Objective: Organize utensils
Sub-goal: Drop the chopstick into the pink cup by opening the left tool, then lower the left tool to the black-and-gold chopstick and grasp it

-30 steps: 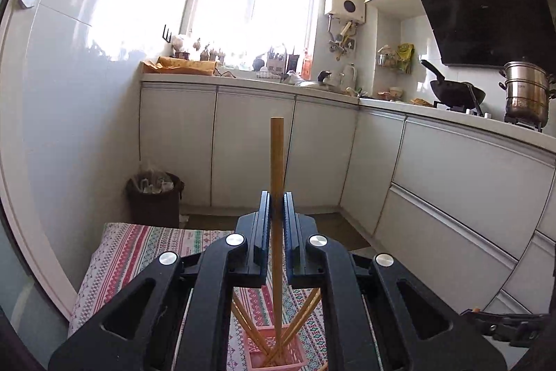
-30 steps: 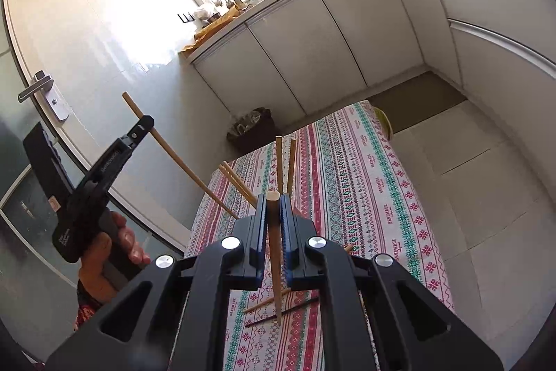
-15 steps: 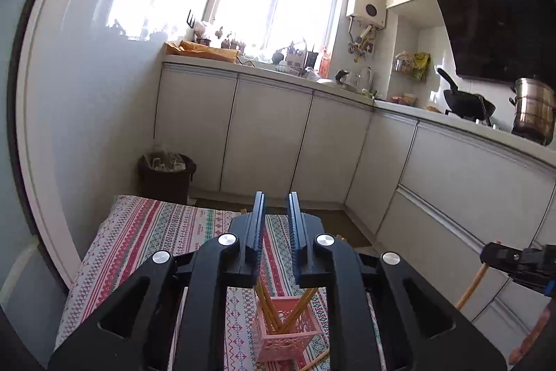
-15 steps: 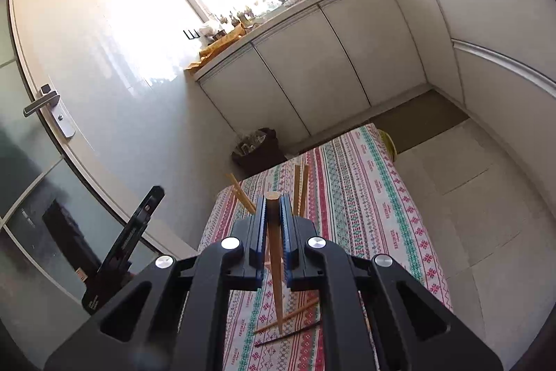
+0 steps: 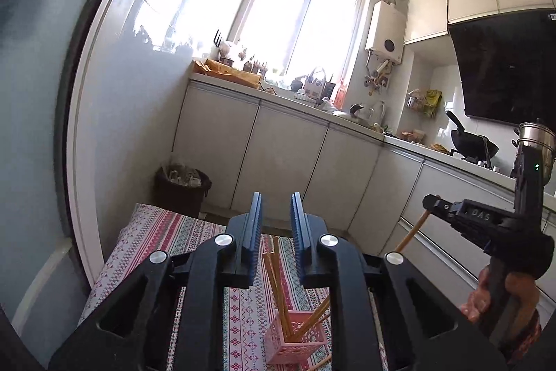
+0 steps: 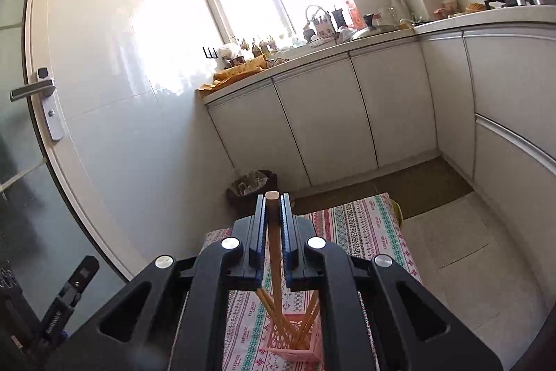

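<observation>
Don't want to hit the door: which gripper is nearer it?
Left. Left gripper, empty, jaws just opened, hangs beside the door; right gripper, gripping a chopstick, is farther out over the table.

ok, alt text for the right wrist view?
The right tongs grip one upright wooden chopstick above a pink basket already holding several chopsticks, on a patterned tablecloth. Beyond are white kitchen cabinets and a bright window; the left tongs show at lower left.

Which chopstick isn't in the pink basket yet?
The chopstick clamped in the right gripper; the other chopsticks already stand in the pink basket.
</observation>
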Motion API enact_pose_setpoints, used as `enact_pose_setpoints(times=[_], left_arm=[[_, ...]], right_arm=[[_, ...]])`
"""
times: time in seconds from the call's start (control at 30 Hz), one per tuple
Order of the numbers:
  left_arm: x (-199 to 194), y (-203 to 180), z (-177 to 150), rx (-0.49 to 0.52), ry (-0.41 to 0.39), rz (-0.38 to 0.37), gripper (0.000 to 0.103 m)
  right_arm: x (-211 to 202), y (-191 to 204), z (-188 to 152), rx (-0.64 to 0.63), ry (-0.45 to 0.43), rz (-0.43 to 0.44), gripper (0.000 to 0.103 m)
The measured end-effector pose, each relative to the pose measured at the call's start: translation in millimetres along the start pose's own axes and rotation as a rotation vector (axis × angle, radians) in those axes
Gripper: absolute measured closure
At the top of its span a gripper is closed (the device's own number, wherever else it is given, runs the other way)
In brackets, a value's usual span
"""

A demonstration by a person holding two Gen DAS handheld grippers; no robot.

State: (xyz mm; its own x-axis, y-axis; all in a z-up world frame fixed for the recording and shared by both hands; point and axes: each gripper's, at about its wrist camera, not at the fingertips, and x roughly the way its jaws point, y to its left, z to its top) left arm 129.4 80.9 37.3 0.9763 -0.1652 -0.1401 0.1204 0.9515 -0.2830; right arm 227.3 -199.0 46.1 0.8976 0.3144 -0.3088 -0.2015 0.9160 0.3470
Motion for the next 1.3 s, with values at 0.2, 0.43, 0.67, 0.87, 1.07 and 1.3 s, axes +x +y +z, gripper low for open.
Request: enact_pose_setpoints(times=[0.2, 0.43, 0.67, 0.87, 1.07, 1.3], left_arm=[[0.3, 8.3, 1.2, -0.012, 0.012, 0.013, 0.086], [0.9, 12.4, 0.9, -0.015, 0.027, 0.024, 0.084], [2.1, 5.0, 0.1, -0.005, 0.045, 0.014, 0.078], [2.4, -6.8, -7.0, 0.039, 0.072, -0.020, 0.061], [-0.8, -21.9, -22.4, 0.094, 0.084, -0.073, 0.006], [12.6, -47.3, -57.2, 0.251, 0.229, -0.158, 0.007]], right_arm=[[37.8, 3.8, -33.0, -0.029, 0.060, -0.020, 0.095], [43.6, 10.3, -53.7, -0.056, 0.085, -0.049, 0.094], [21.5, 9.9, -49.7, -0.045, 0.049, -0.068, 0.074], [-17.4, -1.2, -54.0, -0.005, -0.011, -0.111, 0.039], [-48.5, -14.8, -72.0, -0.006, -0.023, -0.205, 0.007], [-66.3, -46.5, -117.5, 0.011, 0.125, -0.318, 0.007]])
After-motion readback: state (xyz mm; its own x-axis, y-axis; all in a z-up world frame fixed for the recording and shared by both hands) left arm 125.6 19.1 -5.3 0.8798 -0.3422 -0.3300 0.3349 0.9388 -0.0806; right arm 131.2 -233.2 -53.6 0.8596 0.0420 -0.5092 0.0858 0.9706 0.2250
